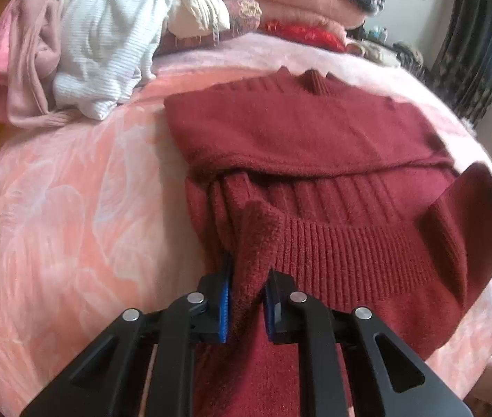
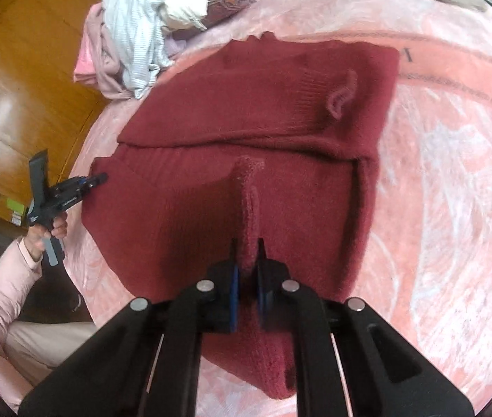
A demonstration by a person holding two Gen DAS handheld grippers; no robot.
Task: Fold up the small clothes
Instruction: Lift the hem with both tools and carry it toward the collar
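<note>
Between both sets of jaws: near hem of the red sweater (image 1: 315,132), spread on the pink blanket (image 1: 72,208). Left gripper (image 1: 246,299) and right gripper (image 2: 246,271) each pinch a ridge of knit. Step, likely: hem fold. Next: lift both evenly, carry forward toward collar.

The sweater (image 1: 315,139) is deep red knit, ribbed at the hem and collar, and it lies on a blanket (image 1: 72,208) of salmon pink with pale, whitish leaf-like swirls. Both grippers are black with blue pads (image 1: 224,299), silver pins showing on their arms. Behind, a white ribbed garment (image 1: 107,45) lies against dusty pink clothes (image 1: 27,62), and the floor (image 2: 20,69) is orange-brown wood.
</note>
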